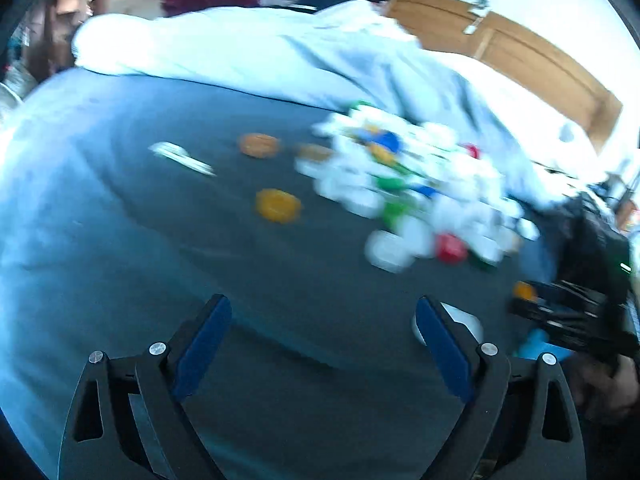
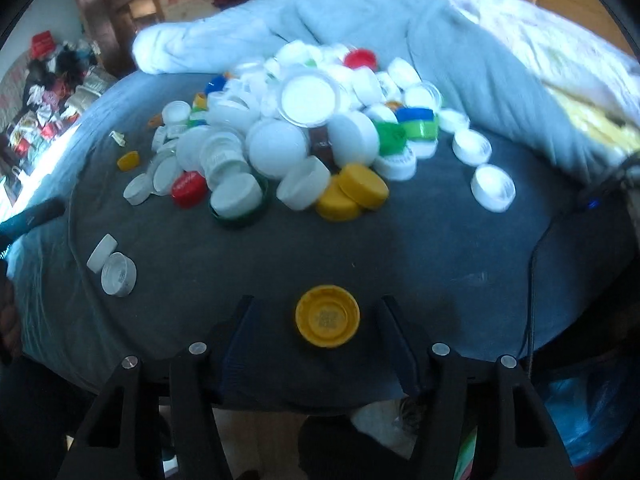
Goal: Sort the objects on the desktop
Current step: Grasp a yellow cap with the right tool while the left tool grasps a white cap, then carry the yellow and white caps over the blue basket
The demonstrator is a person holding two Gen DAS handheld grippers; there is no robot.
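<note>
Across a dark grey cloth (image 2: 440,240) on a bed, with a pale quilt (image 2: 360,12) bunched at twelve o'clock and cardboard boxes beyond, lies a heap of bottle caps (image 2: 304,128). At six o'clock one yellow cap (image 2: 327,316) sits hollow side up, round with no long axis, between the wide-spread fingers of the right gripper (image 2: 318,308), untouched. Left gripper (image 1: 322,312) gapes wide, holding nothing.

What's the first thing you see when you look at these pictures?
A big heap of bottle caps, mostly white with some red, blue, green and yellow ones, sits in the middle of the dark cloth. One yellow cap lies alone, open side up, between the open fingers of the right gripper. Behind the heap is a rumpled pale blanket.
</note>
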